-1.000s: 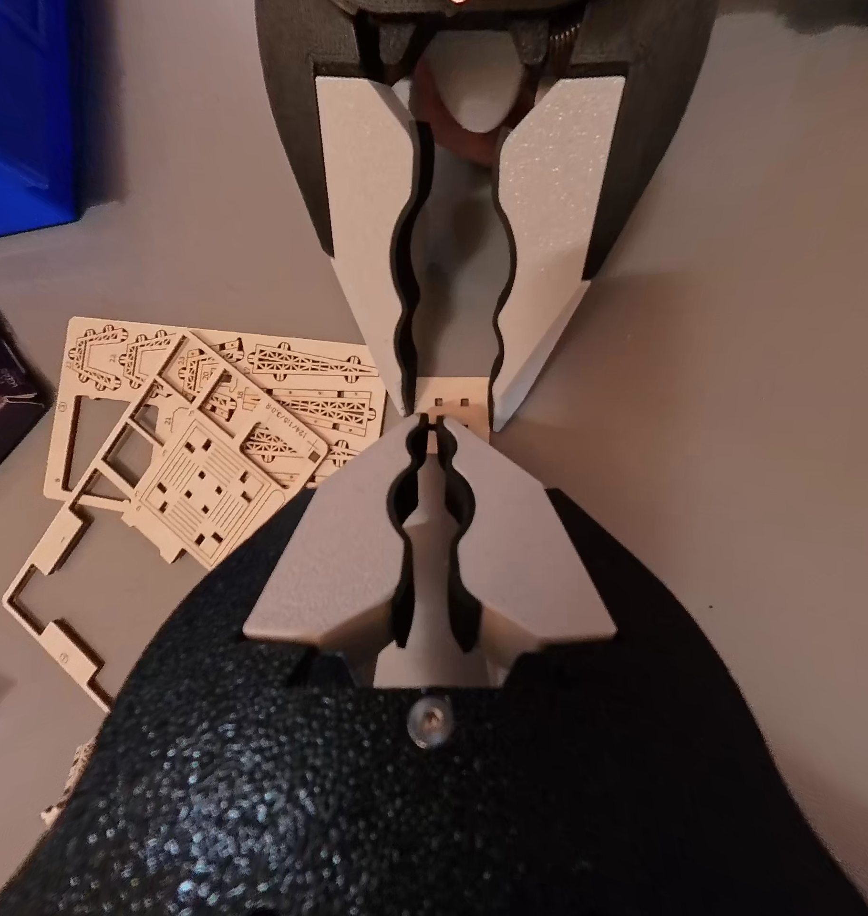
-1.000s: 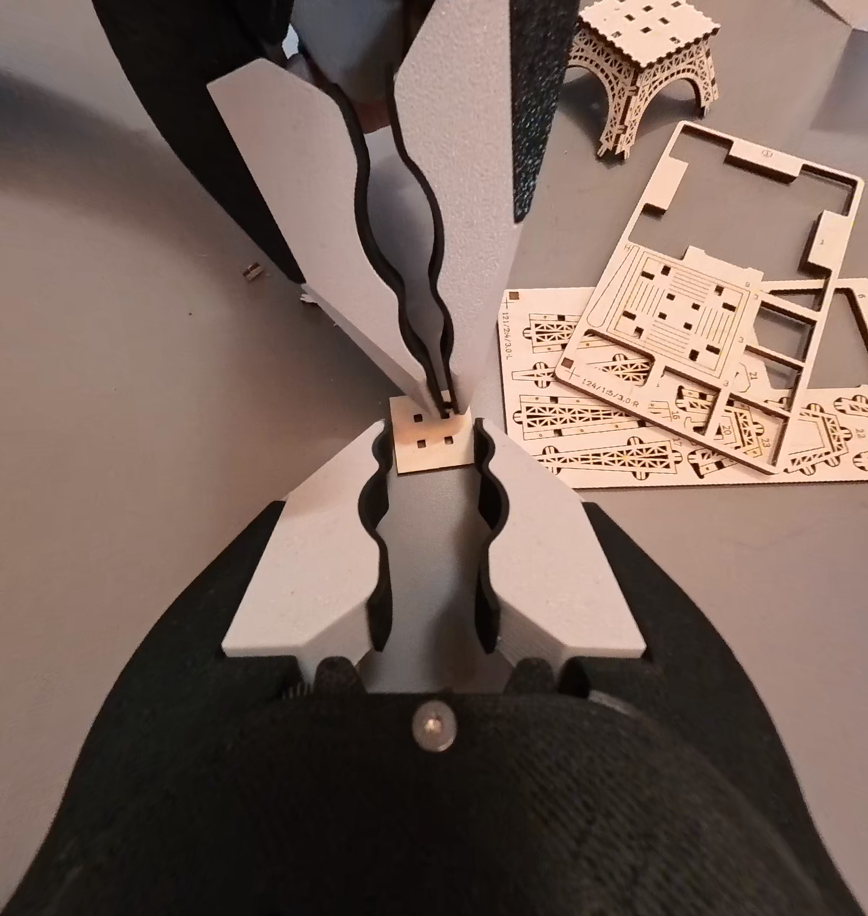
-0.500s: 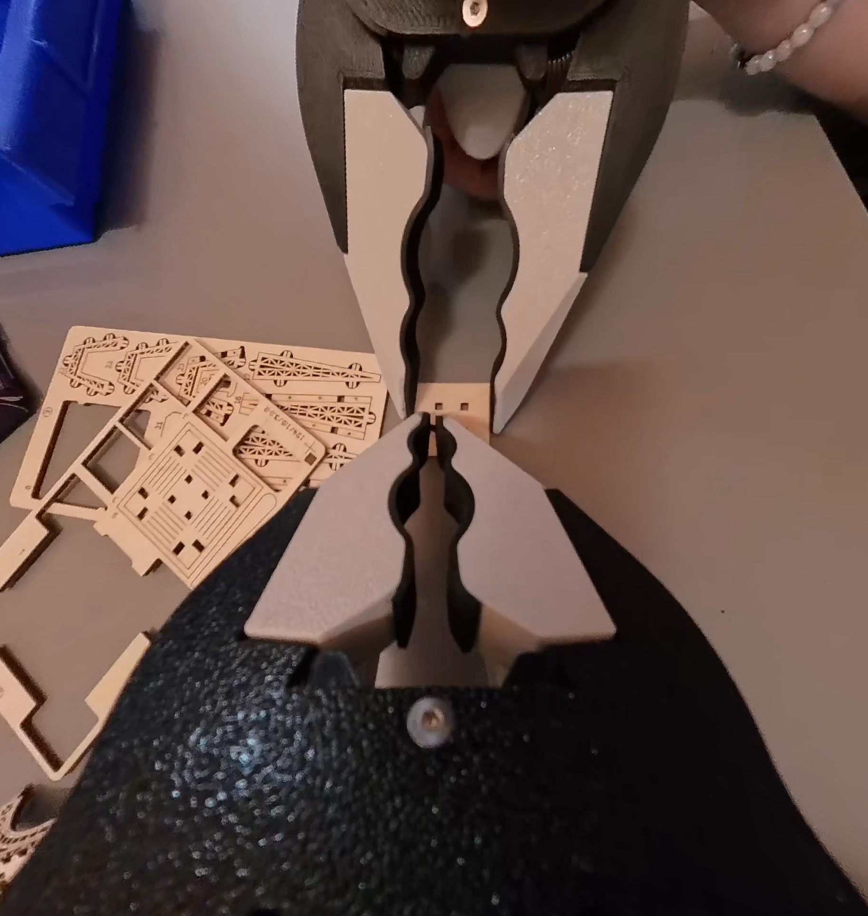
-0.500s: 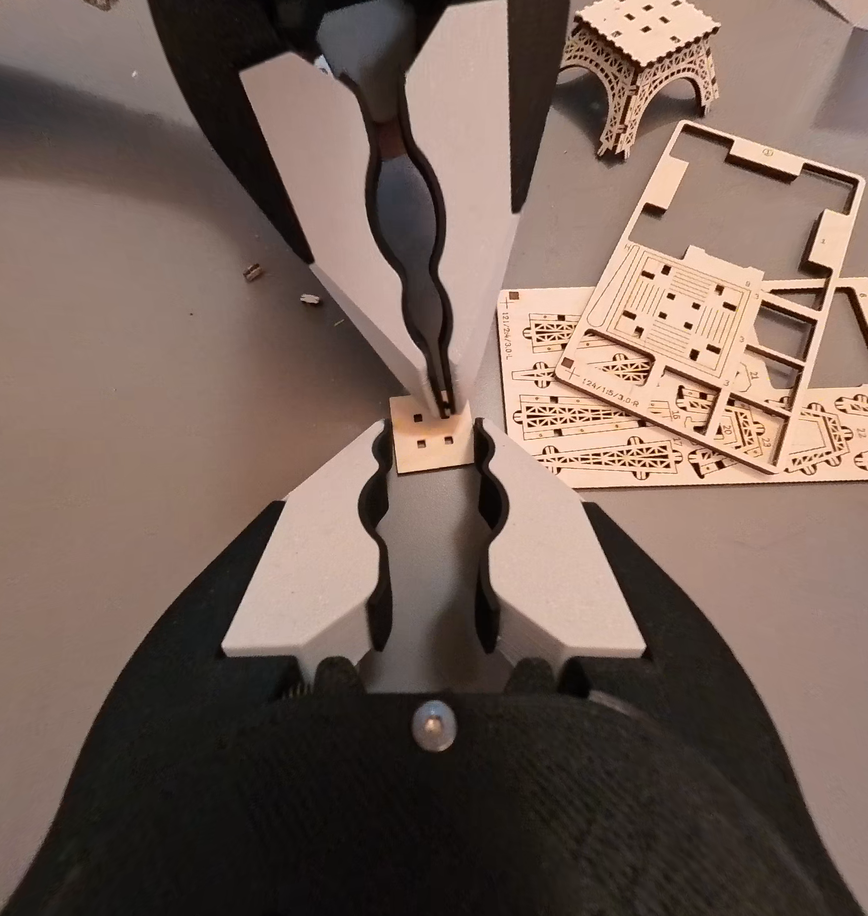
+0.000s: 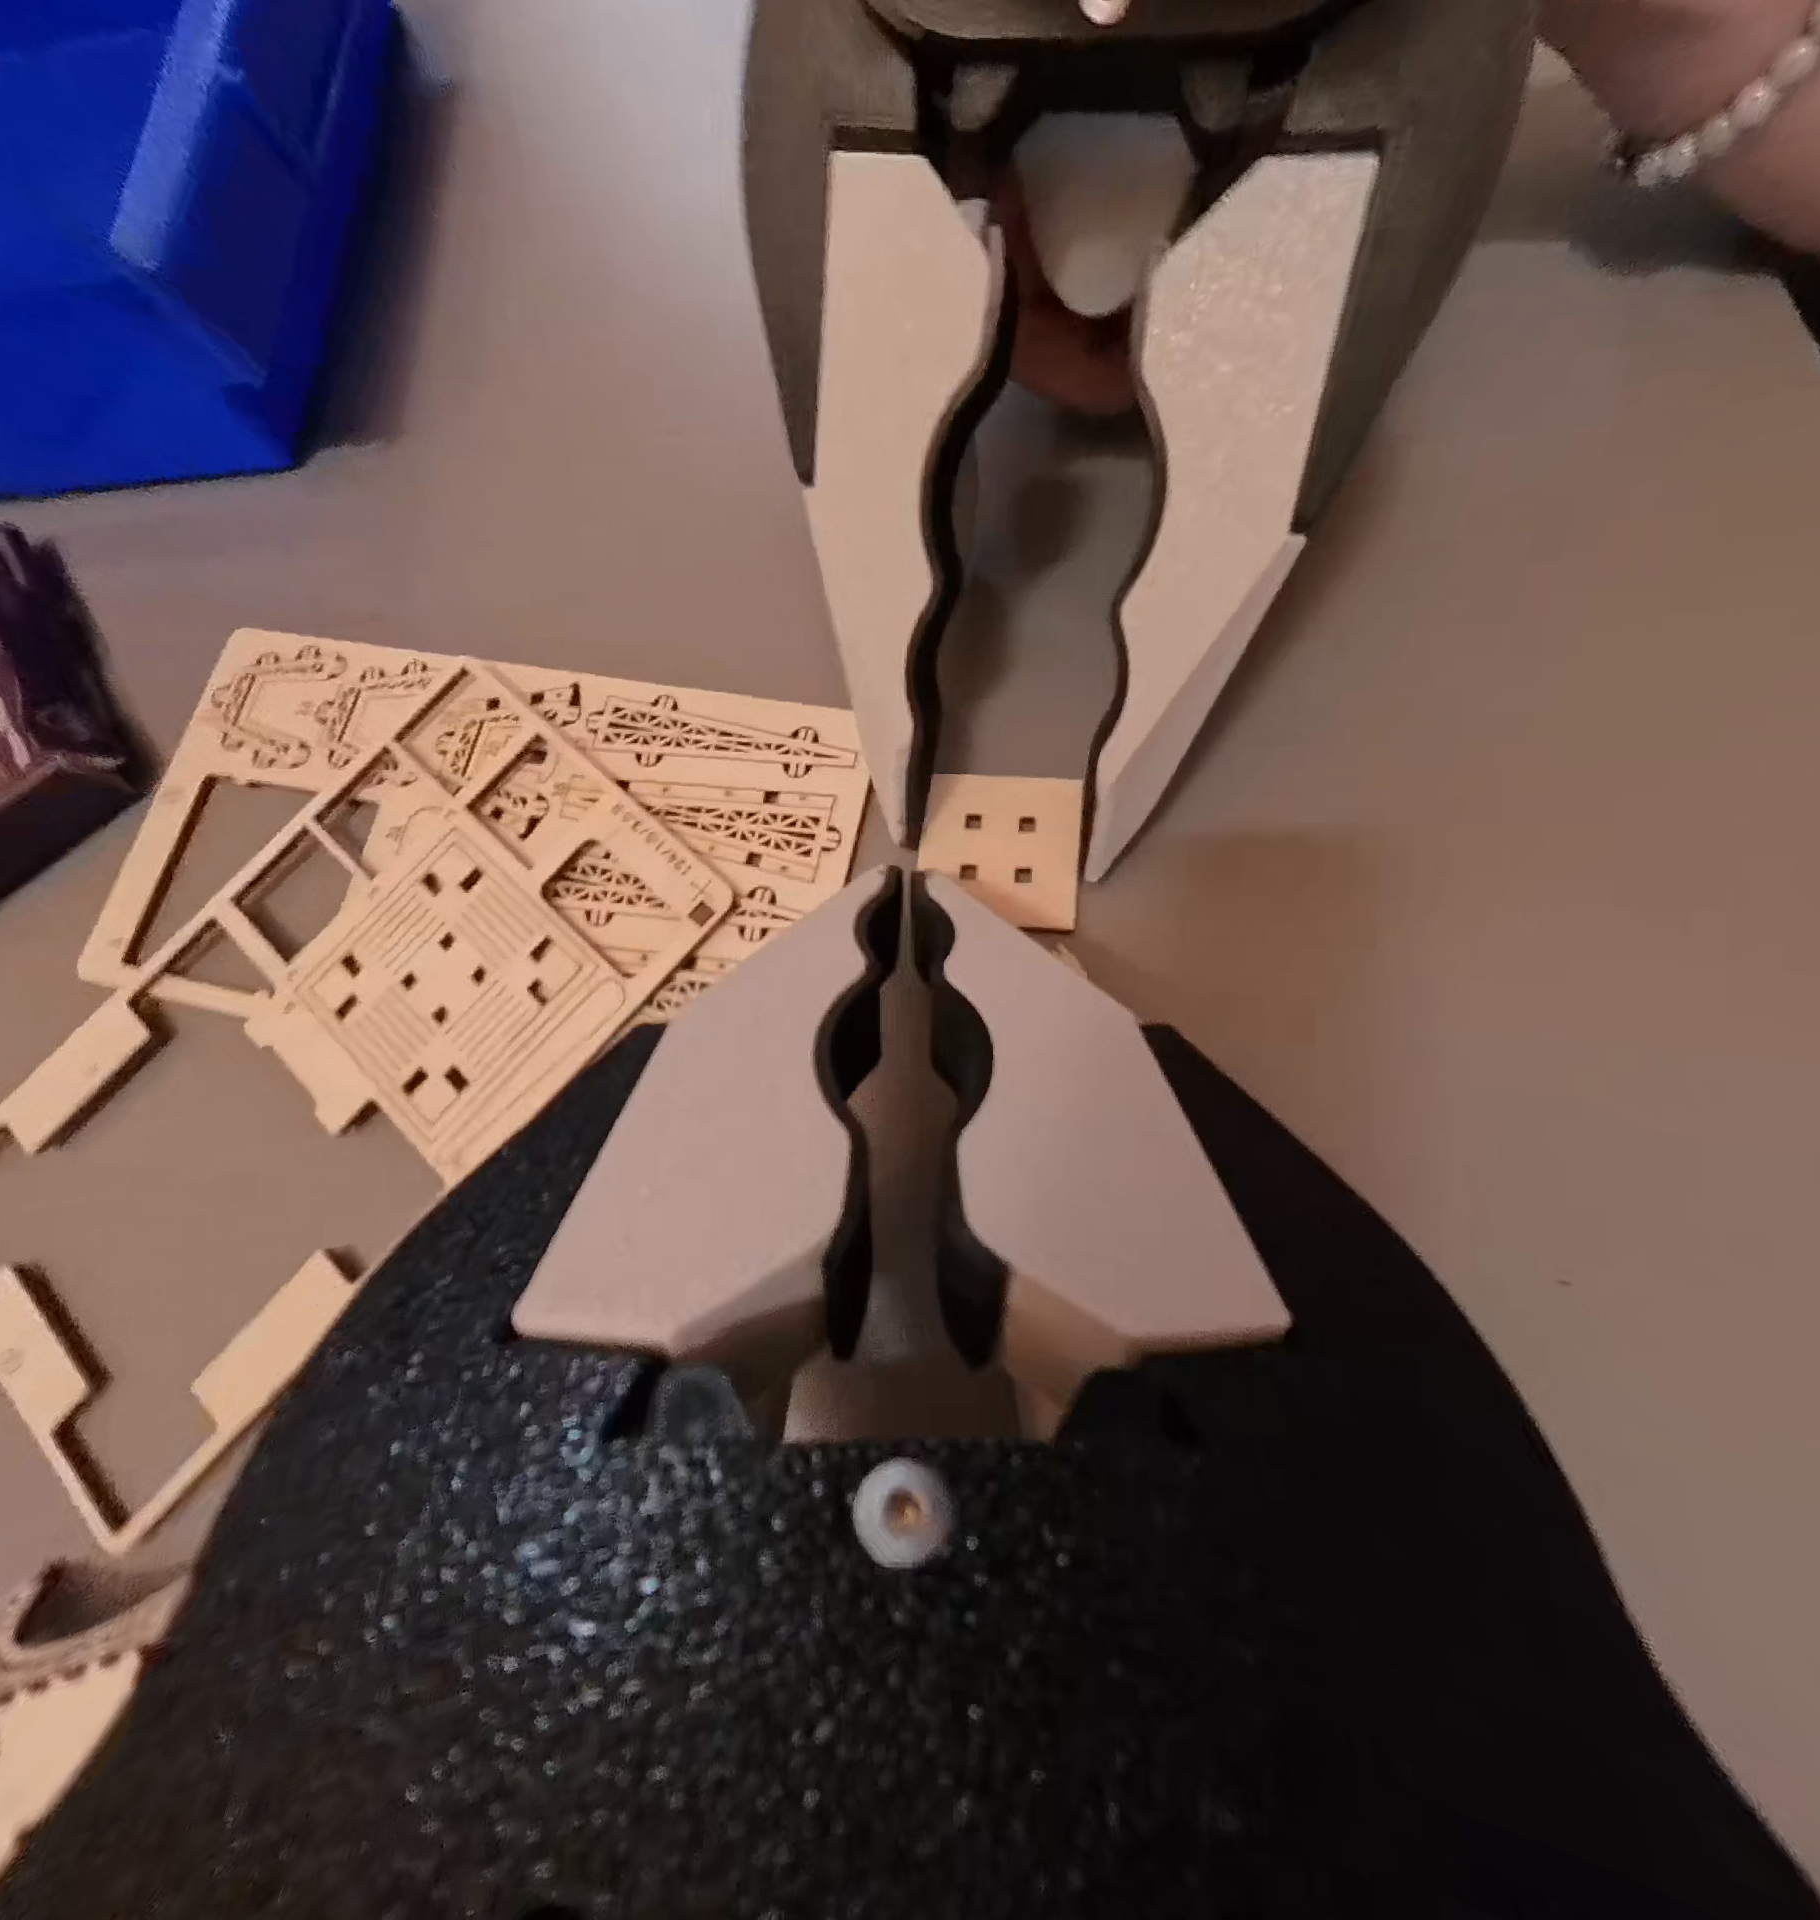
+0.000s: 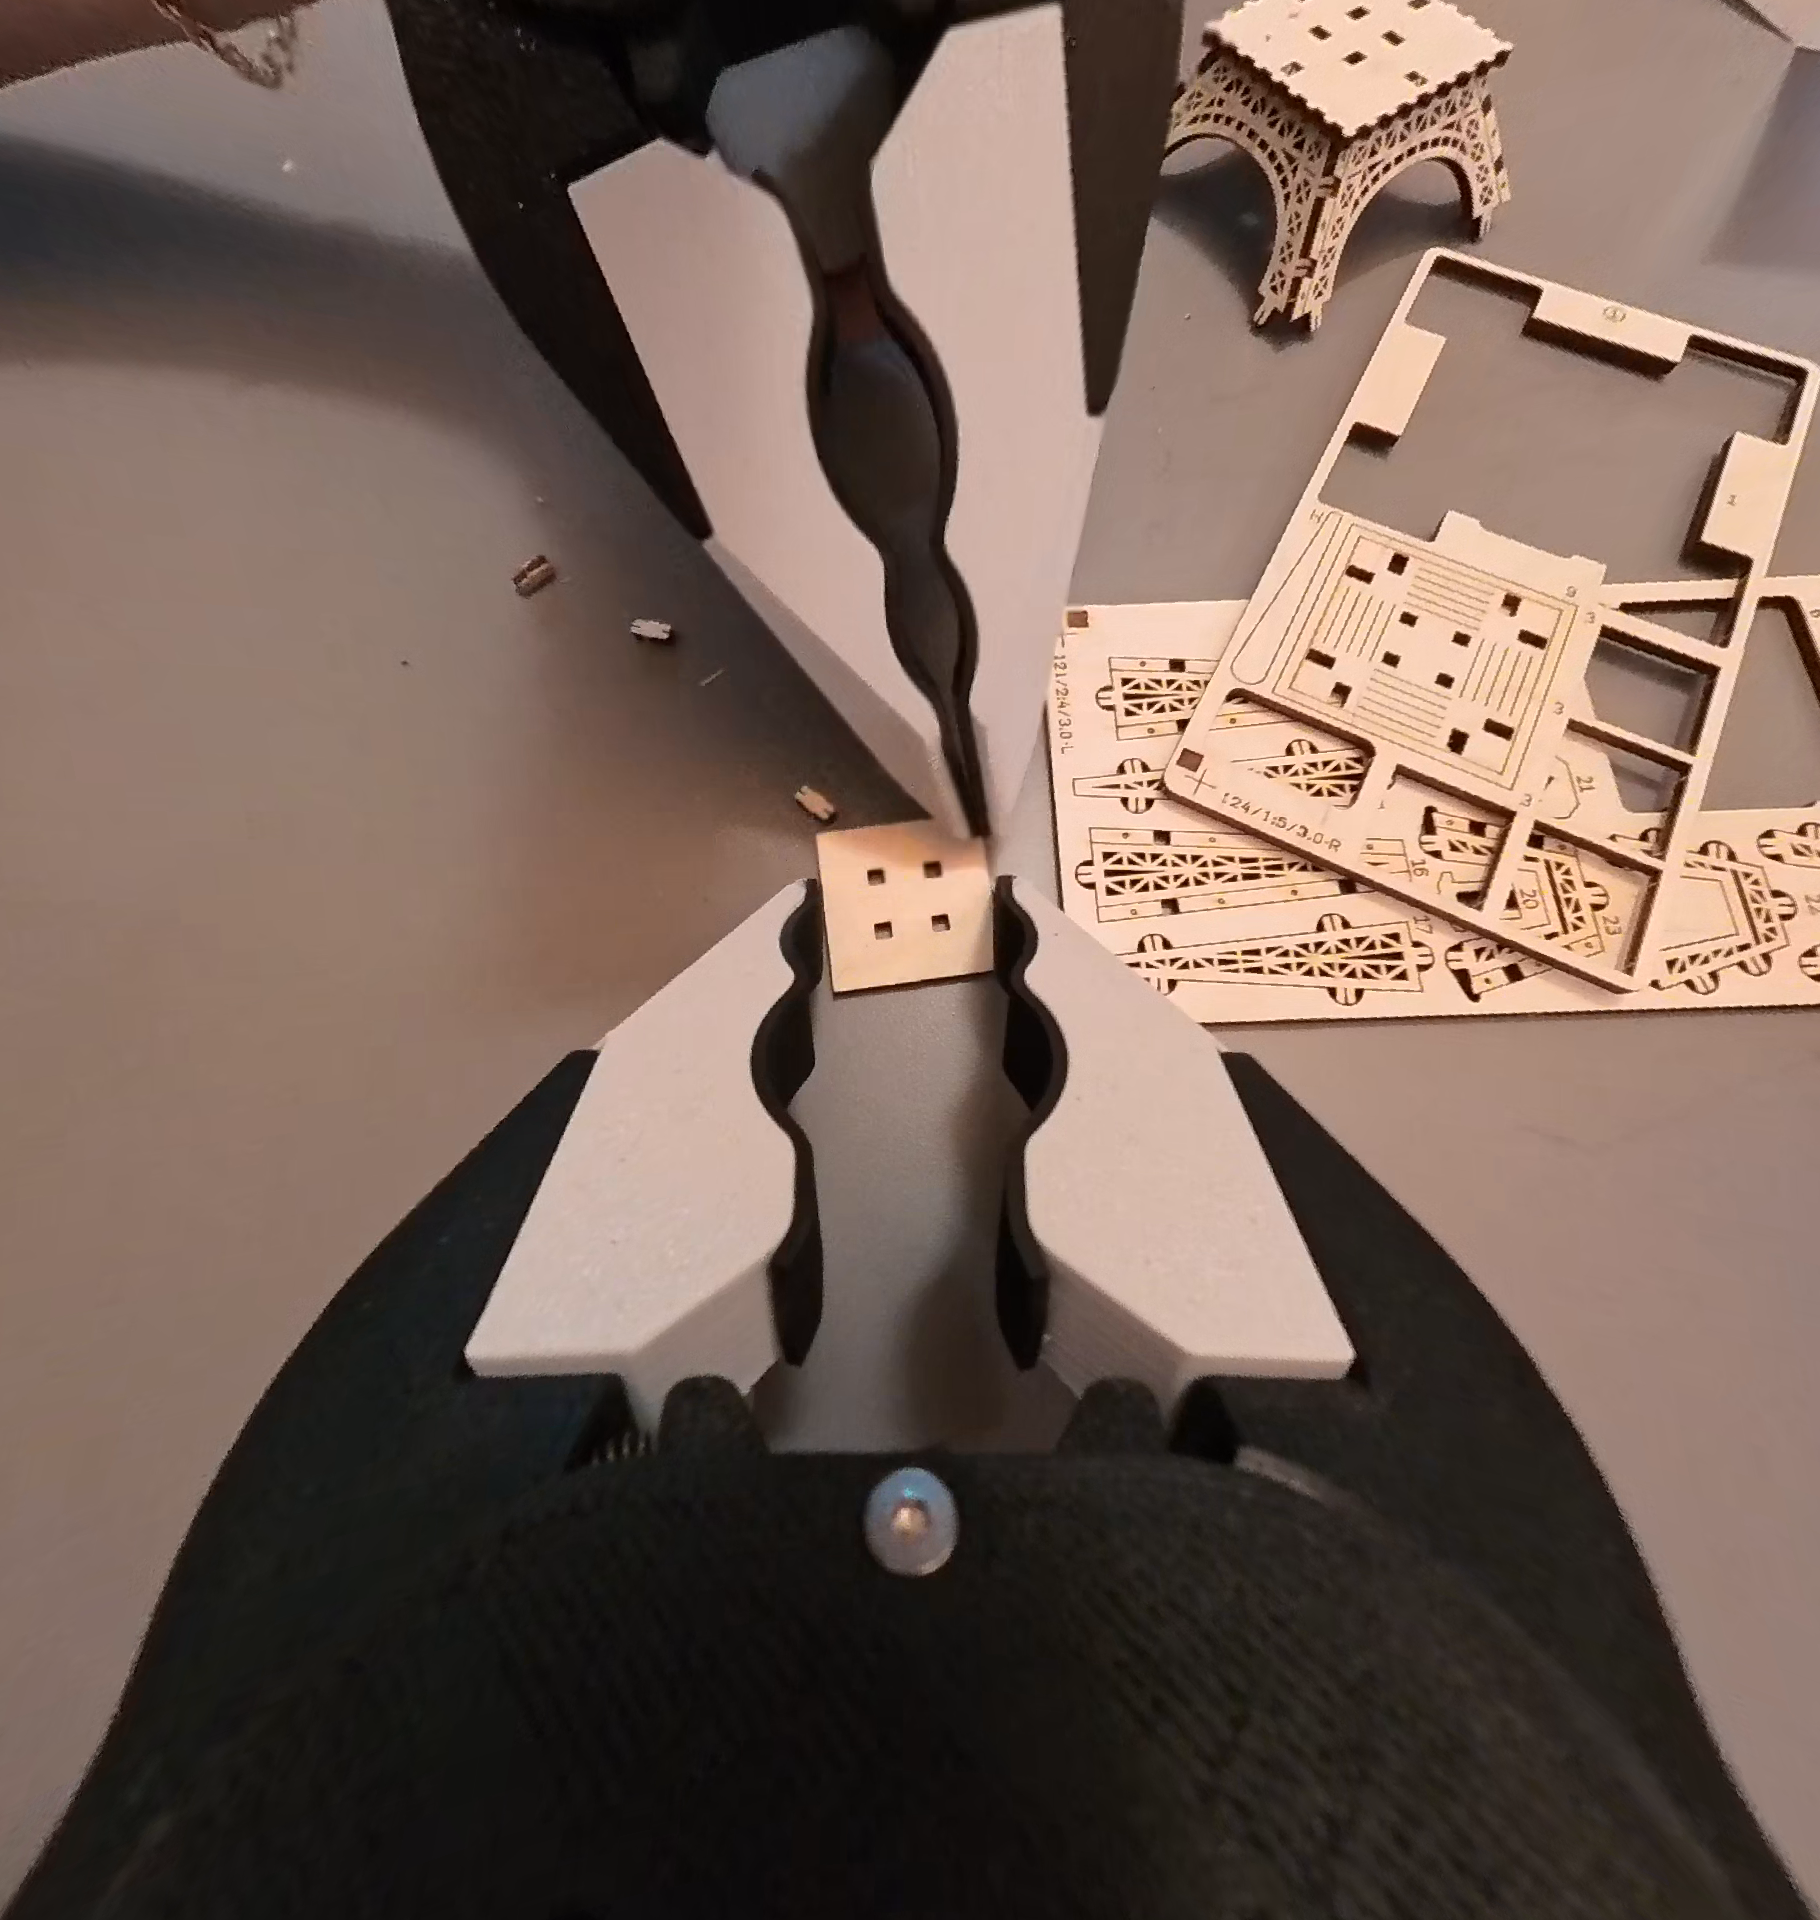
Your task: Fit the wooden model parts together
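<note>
My right gripper (image 6: 904,896) is shut on a small square wooden plate (image 6: 906,920) with four square holes, gripping its side edges just above the grey table. It also shows in the left wrist view (image 5: 999,857), reaching in from the top with the plate (image 5: 1001,844). My left gripper (image 5: 901,881) is shut, with nothing visible between its tips. The tips touch one corner of the plate. In the right wrist view the left gripper (image 6: 973,823) comes down from the top onto the plate's far right corner.
Two laser-cut wooden part sheets (image 6: 1488,748) lie overlapped beside the grippers, also in the left wrist view (image 5: 449,894). An assembled wooden tower base (image 6: 1347,135) stands behind them. Small wood scraps (image 6: 534,575) dot the table. A blue bin (image 5: 158,239) and a dark box (image 5: 12,727) sit far left. Less than 4 cm separates the two grippers' tips.
My left gripper's tips have slid off the plate's face to its corner. More of the plate now shows in the left wrist view. The right gripper still holds the plate.
</note>
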Motion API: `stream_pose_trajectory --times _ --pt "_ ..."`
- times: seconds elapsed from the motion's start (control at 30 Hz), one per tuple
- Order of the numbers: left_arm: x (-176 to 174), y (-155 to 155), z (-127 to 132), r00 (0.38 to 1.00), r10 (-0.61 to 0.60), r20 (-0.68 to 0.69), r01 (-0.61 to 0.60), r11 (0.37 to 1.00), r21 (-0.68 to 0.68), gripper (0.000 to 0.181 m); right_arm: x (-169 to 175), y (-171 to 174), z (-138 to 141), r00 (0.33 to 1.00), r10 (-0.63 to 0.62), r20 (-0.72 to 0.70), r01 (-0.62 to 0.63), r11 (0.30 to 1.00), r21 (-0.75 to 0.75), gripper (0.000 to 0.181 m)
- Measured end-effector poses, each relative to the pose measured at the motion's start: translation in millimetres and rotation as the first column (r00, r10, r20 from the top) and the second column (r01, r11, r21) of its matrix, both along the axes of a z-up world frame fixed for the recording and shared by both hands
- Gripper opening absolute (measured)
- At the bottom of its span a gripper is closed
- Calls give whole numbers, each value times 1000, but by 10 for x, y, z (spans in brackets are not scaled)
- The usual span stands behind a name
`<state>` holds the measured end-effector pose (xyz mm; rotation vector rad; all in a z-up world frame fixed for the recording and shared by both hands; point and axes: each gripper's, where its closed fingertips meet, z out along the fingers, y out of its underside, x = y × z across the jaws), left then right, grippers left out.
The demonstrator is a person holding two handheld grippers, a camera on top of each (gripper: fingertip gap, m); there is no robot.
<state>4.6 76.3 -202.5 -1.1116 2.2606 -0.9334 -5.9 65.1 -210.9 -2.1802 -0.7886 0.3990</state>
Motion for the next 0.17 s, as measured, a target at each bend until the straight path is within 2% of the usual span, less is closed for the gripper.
stream_pose_trajectory --times 0.1,0.17 --pt "-99 67 35 992 94 -81 -91 995 32 0 0 0 0 1000 0 -1 0 1000 -1 31" --pt "-248 -16 17 983 90 -162 -80 995 66 1 0 0 0 1000 0 -2 0 1000 -2 31"
